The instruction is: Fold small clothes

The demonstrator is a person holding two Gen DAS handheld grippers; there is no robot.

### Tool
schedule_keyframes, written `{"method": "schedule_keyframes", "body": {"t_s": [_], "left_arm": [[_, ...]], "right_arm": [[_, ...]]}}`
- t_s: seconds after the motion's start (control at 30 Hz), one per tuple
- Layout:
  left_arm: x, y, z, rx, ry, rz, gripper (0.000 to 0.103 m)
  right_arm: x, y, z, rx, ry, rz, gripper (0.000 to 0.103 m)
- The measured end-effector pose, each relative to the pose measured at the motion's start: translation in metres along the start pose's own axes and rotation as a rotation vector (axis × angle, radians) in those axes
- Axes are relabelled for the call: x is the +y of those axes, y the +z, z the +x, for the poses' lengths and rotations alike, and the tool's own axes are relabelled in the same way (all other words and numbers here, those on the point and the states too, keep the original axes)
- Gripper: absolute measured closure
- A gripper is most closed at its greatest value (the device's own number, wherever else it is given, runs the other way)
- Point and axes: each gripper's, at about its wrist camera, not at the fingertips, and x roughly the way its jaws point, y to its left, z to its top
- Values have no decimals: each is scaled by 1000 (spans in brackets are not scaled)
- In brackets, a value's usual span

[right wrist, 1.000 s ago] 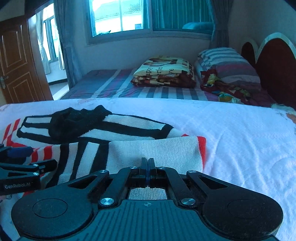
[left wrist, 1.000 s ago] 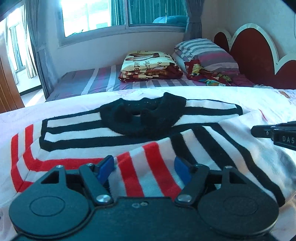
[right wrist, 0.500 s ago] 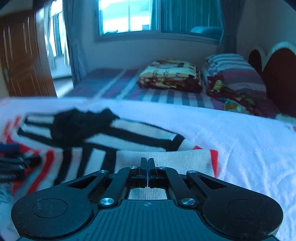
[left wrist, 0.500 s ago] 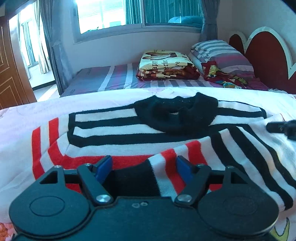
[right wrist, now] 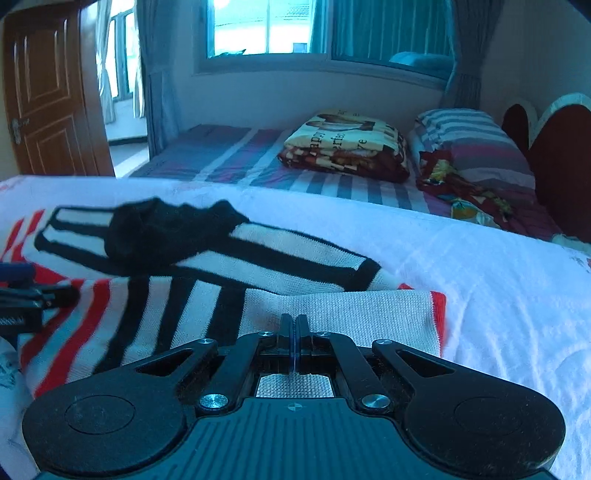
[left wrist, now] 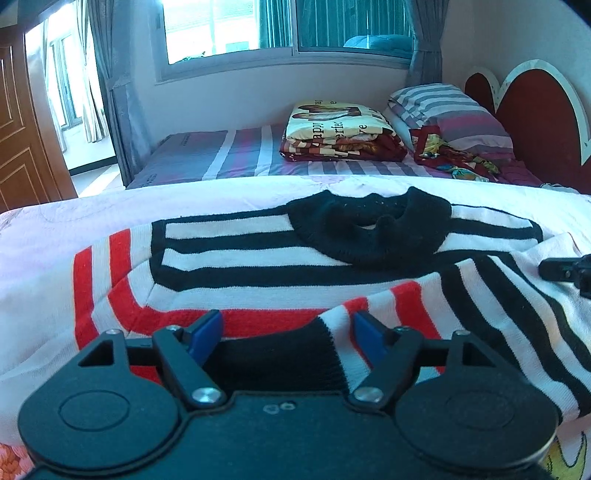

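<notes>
the striped sweater [left wrist: 236, 258] lies flat on the white bedcover [left wrist: 55, 236] just ahead of my fingers, black collar [left wrist: 369, 229] at its far side, red and black bands across white knit. a sleeve is folded over the body, and its black cuff [left wrist: 291, 350] sits between my left gripper [left wrist: 288, 328] fingers. those blue-padded fingers [left wrist: 205, 330] stand wide apart and have just been opening; neither pad presses on the cuff. my right gripper [right wrist: 294, 332] has its fingers pinched fully together, with white knit of the sweater's near edge lying under and around their tips; i cannot tell whether cloth is caught between them. to the right of my right fingers is bare bedcover. far beyond both pairs of fingers, a folded blanket [left wrist: 340, 133] and a striped pillow [left wrist: 447, 114] sit on a second bed [left wrist: 221, 155] below a window [left wrist: 288, 26].
</notes>
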Motion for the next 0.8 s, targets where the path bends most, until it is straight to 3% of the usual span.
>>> {"method": "schedule_keyframes", "body": {"t_s": [0.1, 0.17, 0.3, 0.47, 0.53, 0.7, 0.8], "left_arm": [[-2, 0, 1, 0, 5, 4, 26], [-2, 0, 2, -1, 6, -3, 25], [-2, 2, -1, 0, 1, 2, 29], [1, -1, -1, 1, 0, 4, 26], [2, 0, -1, 1, -1, 5, 26], [11, -2, -1, -5, 15, 6, 24], [14, -2, 1, 1, 9, -8, 21]], "right_arm": [[4, 0, -7, -23, 44, -1, 103], [9, -3, 3, 28, 32, -31, 103], [9, -3, 2, 22, 22, -34, 103], [3, -4, 7, 27, 11, -49, 103], [-3, -2, 7, 23, 5, -30, 103], [-38, 2, 10, 17, -105, 72, 103], [-47, 1, 11, 15, -81, 65, 103]]}}
